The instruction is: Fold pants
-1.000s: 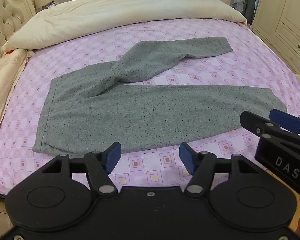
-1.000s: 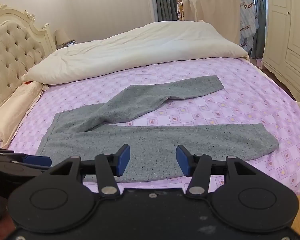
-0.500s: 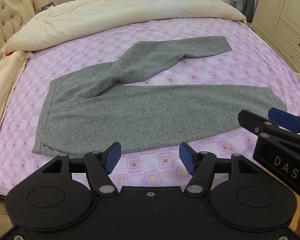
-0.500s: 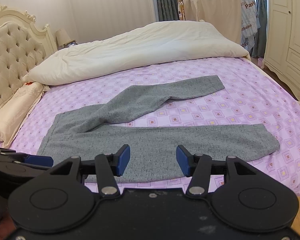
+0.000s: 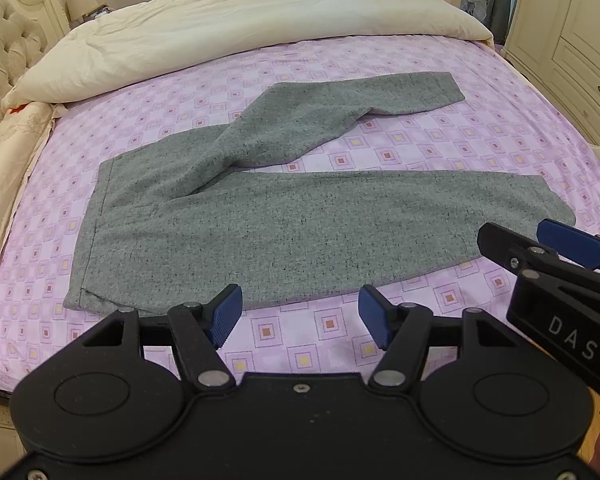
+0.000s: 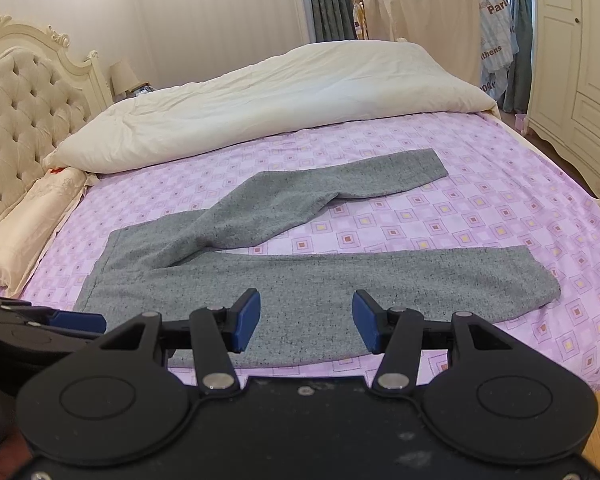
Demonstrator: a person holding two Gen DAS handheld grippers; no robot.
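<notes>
We see grey pants lying flat on the bed, on the pink checked sheet. Waistband is to the left, toward the headboard; both cuffs point right. Near leg runs straight along the near edge of the bed. Far leg is angled away and kinked partway, its upper part lapping over the seat of the pants. The legs are spread apart, sheet showing between them.

Left hand-held gripper: jaws wide apart, nothing between the blue pads. It hovers over the near bed edge, tips just short of the near leg's hem line, not touching cloth as far as we can tell.

Right hand-held gripper: jaws also apart, nothing clamped. In its own view the pads frame the near leg's middle, above the fabric. In the left wrist view it enters from the right, near the cuff of the near leg; contact cannot be judged.

A cream duvet is bunched along the far side of the bed, clear of the pants. Pillow at the left by the headboard. White wardrobe on the right.
</notes>
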